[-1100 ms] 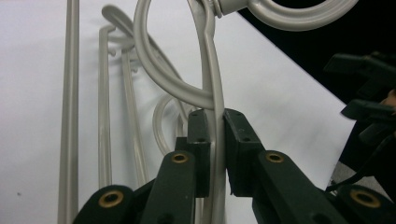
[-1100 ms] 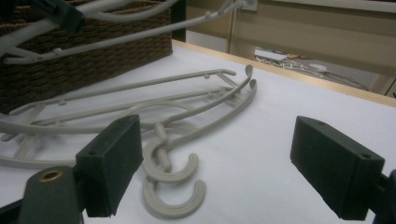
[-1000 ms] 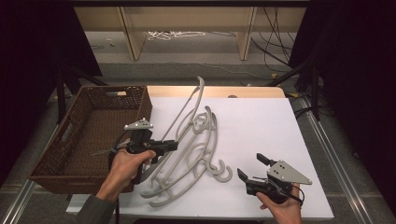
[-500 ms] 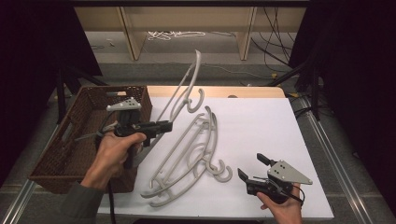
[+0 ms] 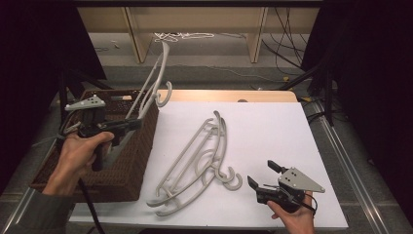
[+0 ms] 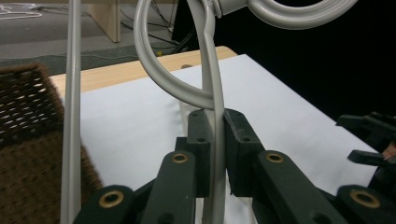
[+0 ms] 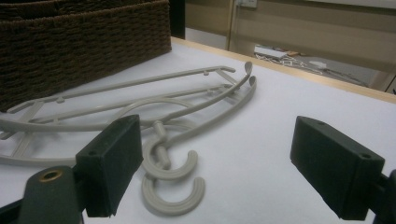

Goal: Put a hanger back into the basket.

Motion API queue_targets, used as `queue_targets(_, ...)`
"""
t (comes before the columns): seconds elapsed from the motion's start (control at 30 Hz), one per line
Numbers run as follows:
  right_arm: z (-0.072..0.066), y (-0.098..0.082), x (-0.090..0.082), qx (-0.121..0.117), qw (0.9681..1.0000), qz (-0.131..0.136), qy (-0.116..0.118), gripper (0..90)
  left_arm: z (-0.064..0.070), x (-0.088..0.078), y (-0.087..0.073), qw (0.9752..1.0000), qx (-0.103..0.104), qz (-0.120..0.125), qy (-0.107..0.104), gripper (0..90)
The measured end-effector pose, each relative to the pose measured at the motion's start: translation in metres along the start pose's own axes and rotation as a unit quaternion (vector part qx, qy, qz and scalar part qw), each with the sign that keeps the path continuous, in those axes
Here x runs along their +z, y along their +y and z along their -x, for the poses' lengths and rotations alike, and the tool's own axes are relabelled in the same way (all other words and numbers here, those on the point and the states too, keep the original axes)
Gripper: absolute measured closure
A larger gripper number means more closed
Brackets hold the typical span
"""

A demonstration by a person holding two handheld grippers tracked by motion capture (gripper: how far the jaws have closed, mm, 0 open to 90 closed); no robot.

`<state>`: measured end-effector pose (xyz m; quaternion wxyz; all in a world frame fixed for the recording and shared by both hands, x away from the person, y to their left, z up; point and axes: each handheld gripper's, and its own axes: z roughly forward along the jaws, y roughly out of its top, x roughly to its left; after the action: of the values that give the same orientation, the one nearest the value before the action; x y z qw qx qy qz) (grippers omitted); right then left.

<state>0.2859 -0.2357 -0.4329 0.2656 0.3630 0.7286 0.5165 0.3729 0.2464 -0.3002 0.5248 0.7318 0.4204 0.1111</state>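
A person's left gripper [image 5: 127,125] holds a grey plastic hanger [image 5: 152,83] above the near corner of a brown wicker basket [image 5: 129,165], its jaws clenched on the hanger's thin arm just below the curved hook, as the left gripper view shows [image 6: 214,154]. The hanger stands steeply tilted, its hook end jutting past the basket's rim toward the white table sheet [image 5: 272,131]. Two more hangers [image 5: 195,163] lie stacked flat on the sheet just right of the basket, hooks pointing to the near edge. The right gripper [image 5: 263,176] rests low on the sheet, well right of the basket and near those hooks, its jaws released and spread wide with nothing between them. The work in hand appears to be moving hangers into the basket; doing it well likely means laying the long frame down along the basket's length before letting go, so that no end catches the woven rim.
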Motion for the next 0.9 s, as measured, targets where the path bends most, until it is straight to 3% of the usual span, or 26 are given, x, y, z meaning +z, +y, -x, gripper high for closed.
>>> queue_targets(0.2,0.000,0.000,0.000,0.003,1.0000,0.000,-0.002,17.7,-0.020,-0.012,-0.012,0.9994,0.015,-0.019,0.026,81.6)
queue_targets(0.4,0.000,0.000,0.001,-0.001,1.0000,-0.004,0.000,17.7,-0.040,-0.021,-0.026,0.9985,0.013,-0.032,0.041,81.6)
queue_targets(0.5,0.000,-0.001,0.003,-0.001,1.0000,-0.005,-0.001,17.7,-0.048,-0.024,-0.031,0.9983,0.012,-0.037,0.043,81.6)
queue_targets(0.77,0.001,-0.001,0.003,0.000,0.9999,-0.013,0.000,17.7,-0.061,-0.033,-0.043,0.9961,0.042,-0.060,0.049,81.6)
queue_targets(0.9,0.001,-0.001,0.003,-0.001,0.9999,-0.015,-0.001,17.7,-0.066,-0.038,-0.050,0.9955,0.043,-0.069,0.049,81.6)
